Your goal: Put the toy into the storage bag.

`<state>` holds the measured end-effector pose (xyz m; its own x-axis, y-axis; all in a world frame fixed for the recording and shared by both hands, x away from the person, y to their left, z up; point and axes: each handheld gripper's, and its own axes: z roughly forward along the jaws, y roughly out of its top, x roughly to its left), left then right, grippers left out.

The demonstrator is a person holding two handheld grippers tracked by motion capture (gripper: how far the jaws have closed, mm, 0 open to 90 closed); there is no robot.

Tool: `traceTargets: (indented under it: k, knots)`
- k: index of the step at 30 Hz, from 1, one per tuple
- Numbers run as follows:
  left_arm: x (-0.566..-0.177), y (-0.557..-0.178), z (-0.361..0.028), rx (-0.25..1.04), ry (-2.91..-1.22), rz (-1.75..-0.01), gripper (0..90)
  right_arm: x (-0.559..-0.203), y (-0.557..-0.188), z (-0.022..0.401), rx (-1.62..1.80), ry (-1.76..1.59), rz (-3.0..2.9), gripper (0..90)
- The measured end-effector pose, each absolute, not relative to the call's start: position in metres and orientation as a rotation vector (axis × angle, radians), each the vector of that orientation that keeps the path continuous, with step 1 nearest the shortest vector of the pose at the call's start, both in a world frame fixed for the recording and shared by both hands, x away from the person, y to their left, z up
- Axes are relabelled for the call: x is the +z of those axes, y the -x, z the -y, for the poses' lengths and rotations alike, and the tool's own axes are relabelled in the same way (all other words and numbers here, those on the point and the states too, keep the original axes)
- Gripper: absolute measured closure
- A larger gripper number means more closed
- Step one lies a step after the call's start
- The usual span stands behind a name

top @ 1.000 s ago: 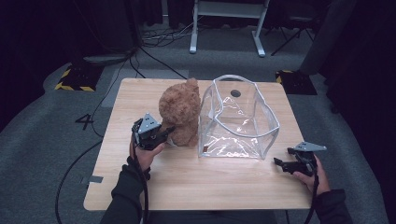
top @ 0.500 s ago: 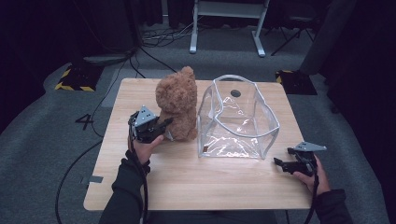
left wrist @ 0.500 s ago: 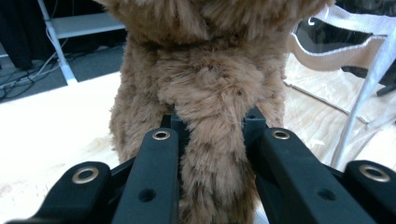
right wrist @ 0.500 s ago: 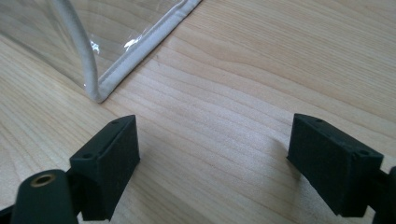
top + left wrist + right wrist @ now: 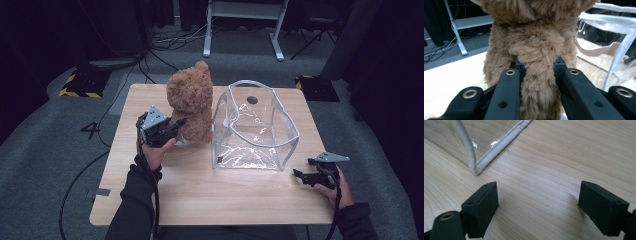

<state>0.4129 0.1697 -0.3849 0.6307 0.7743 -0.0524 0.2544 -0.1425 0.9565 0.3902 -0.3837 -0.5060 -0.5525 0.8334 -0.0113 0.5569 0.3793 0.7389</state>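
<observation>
A brown teddy bear (image 5: 191,102) stands lifted and upright at the table's left middle, just left of a clear plastic bag (image 5: 254,127) with white trim. My left gripper (image 5: 177,126) is shut on the teddy bear's limb; in the left gripper view the furry limb (image 5: 537,82) is pinched between both black jaws, with the bear's body filling the space above. My right gripper (image 5: 300,176) rests open near the table's right front edge, a little right of the bag. In the right gripper view its jaws stand wide apart over bare wood, the bag's corner (image 5: 477,168) ahead of them.
The wooden table (image 5: 200,200) has free room along its front. The bag's mouth faces up and its walls stand by themselves. On the dark floor beyond lie cables (image 5: 170,42) and a white metal frame (image 5: 240,25). A yellow-black striped block (image 5: 80,85) sits off the table's left.
The left gripper has risen with the teddy bear, which has come up from a slumped pose to upright beside the bag. The right gripper has stayed put.
</observation>
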Motion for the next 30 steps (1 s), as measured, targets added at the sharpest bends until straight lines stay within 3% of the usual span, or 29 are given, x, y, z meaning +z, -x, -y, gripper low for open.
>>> traceTargets:
  k: [30]
  knots:
    - [-0.315, -0.411, -0.156, 0.615, -1.624, -0.748, 75.1, -0.506, -0.39, 0.384, 0.99, -1.208, -2.262, 16.3]
